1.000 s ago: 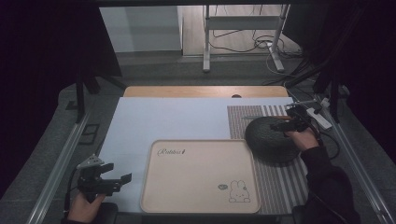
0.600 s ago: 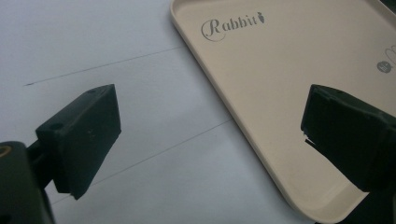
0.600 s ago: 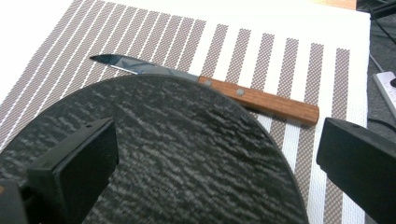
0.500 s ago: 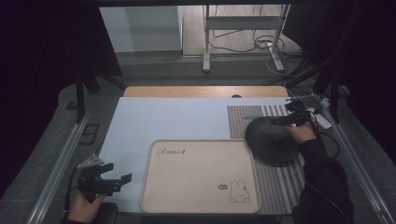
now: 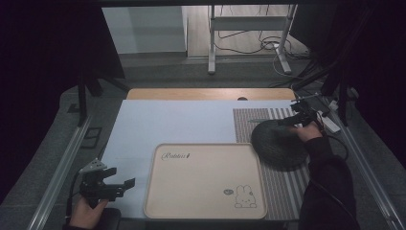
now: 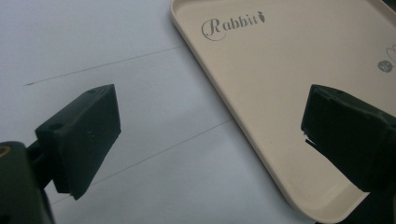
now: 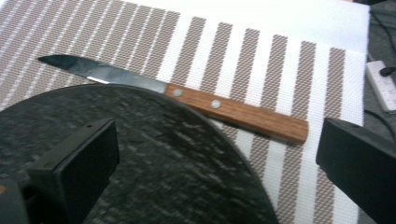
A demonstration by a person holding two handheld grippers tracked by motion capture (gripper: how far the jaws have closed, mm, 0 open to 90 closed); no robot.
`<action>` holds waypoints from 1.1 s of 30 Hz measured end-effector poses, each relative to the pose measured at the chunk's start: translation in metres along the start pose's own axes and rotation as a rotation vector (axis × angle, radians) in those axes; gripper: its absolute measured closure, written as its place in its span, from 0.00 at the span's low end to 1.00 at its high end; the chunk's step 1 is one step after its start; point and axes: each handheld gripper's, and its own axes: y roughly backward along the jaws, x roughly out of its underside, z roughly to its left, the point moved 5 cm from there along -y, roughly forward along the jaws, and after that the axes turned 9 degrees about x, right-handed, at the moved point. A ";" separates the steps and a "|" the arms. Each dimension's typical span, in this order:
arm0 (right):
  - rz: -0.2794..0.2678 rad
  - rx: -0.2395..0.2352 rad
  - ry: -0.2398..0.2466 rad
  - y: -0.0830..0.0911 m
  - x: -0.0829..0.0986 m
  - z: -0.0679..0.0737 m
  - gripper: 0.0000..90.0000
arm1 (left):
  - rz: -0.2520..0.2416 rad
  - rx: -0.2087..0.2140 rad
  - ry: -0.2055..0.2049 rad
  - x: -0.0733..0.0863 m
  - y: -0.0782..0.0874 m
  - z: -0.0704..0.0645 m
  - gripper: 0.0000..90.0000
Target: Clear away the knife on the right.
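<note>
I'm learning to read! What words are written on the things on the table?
"Rabbit", in curly letters with a little carrot after it, on the cream tray near its corner.
A small round dark mark farther along the tray, beside the rabbit drawing: too small to read.
The knife, dark plate and striped mat carry no words.

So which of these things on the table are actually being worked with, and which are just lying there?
In the job, as far as I can judge:
- right tool, jaws open
- wooden-handled knife just ahead of it
- dark round plate below that tool

Lying about for now:
- cream rabbit tray
- striped placemat
- left tool, open, at the table's near-left corner
</note>
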 end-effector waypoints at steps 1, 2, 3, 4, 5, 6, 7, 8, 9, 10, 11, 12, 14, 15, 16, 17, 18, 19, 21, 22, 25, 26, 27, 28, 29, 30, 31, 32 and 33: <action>-0.006 0.003 0.004 -0.001 -0.001 -0.001 0.08 | 0.000 0.000 0.000 0.000 0.000 0.000 0.06; -0.008 0.001 0.009 -0.001 -0.001 -0.002 0.10 | 0.000 0.000 -0.001 0.000 0.000 0.000 0.06; -0.011 0.001 0.010 -0.001 -0.002 -0.003 0.17 | 0.000 0.001 0.000 0.000 0.000 0.000 0.06; -0.016 -0.003 0.010 -0.001 -0.002 -0.004 0.27 | 0.000 0.001 -0.001 0.000 0.000 0.000 0.06; -0.021 -0.004 0.009 -0.001 -0.003 -0.005 0.33 | 0.000 0.001 -0.001 0.000 0.000 0.000 0.06; -0.021 -0.004 0.000 -0.001 -0.003 -0.007 0.42 | 0.000 0.001 -0.001 0.000 0.000 0.000 0.06; -0.021 -0.014 -0.004 -0.001 -0.004 -0.008 0.54 | 0.000 0.001 -0.001 0.000 0.000 0.000 0.06; -0.019 -0.025 -0.002 -0.001 -0.005 -0.010 0.62 | 0.000 0.001 -0.002 0.000 0.000 0.000 0.06; -0.017 -0.026 -0.003 -0.001 -0.005 -0.012 0.70 | 0.000 0.002 -0.001 0.000 0.000 0.000 0.06; -0.014 -0.026 -0.004 -0.001 -0.006 -0.014 0.82 | 0.001 0.002 -0.001 0.000 0.000 0.000 0.06; -0.013 -0.028 0.000 -0.002 -0.007 -0.016 0.90 | 0.000 0.002 -0.001 0.000 0.000 0.000 0.06; -0.010 -0.034 -0.002 -0.002 -0.007 -0.018 1.00 | 0.001 0.002 -0.001 0.000 0.000 0.000 0.06; -0.004 -0.036 -0.013 -0.006 -0.009 -0.022 1.00 | 0.001 0.003 -0.001 0.000 0.000 0.000 0.06; 0.002 -0.036 -0.013 -0.008 -0.010 -0.023 1.00 | 0.001 0.003 -0.001 0.000 0.000 0.000 0.06; 0.007 -0.031 -0.009 -0.010 -0.010 -0.025 1.00 | 0.001 0.004 0.000 0.000 0.000 0.000 0.06; 0.005 -0.025 -0.012 -0.013 -0.011 -0.027 1.00 | 0.001 0.004 0.000 0.000 0.000 0.000 0.06; 0.001 -0.016 -0.015 -0.015 -0.012 -0.029 1.00 | 0.001 0.004 0.000 0.000 0.000 0.000 0.06; -0.001 -0.006 -0.019 -0.017 -0.012 -0.030 1.00 | 0.001 0.005 0.001 0.000 0.000 0.000 0.06; -0.009 0.005 -0.018 -0.022 -0.014 -0.033 1.00 | 0.001 0.005 0.001 0.000 0.000 0.000 0.06; -0.008 0.006 -0.017 -0.024 -0.014 -0.034 1.00 | 0.002 0.005 0.000 0.000 0.000 0.000 0.06; 0.008 0.028 -0.006 -0.031 -0.013 -0.038 0.99 | 0.002 0.005 -0.001 0.000 0.000 0.000 0.06; 0.013 0.032 -0.006 -0.033 -0.013 -0.040 0.99 | 0.002 0.005 -0.001 0.000 0.000 0.000 0.06; 0.015 0.033 -0.009 -0.035 -0.013 -0.041 0.99 | 0.002 0.005 -0.001 0.000 0.000 0.000 0.06; 0.018 0.039 -0.014 -0.037 -0.012 -0.043 0.99 | 0.002 0.005 -0.001 0.000 0.000 0.000 0.06; 0.016 0.041 -0.019 -0.038 -0.012 -0.044 0.99 | 0.001 0.005 -0.002 0.000 0.000 0.000 0.06; 0.019 0.044 -0.020 -0.038 -0.011 -0.045 0.99 | 0.001 0.006 -0.003 0.000 0.000 0.000 0.06; 0.021 0.044 -0.018 -0.039 -0.010 -0.046 0.99 | 0.001 0.007 -0.004 0.000 0.000 0.000 0.06; 0.027 0.042 -0.012 -0.039 -0.009 -0.046 0.99 | 0.001 0.007 -0.004 0.000 0.000 0.000 0.06; 0.030 0.036 -0.010 -0.039 -0.007 -0.046 0.99 | 0.001 0.007 -0.004 0.000 0.000 0.000 0.06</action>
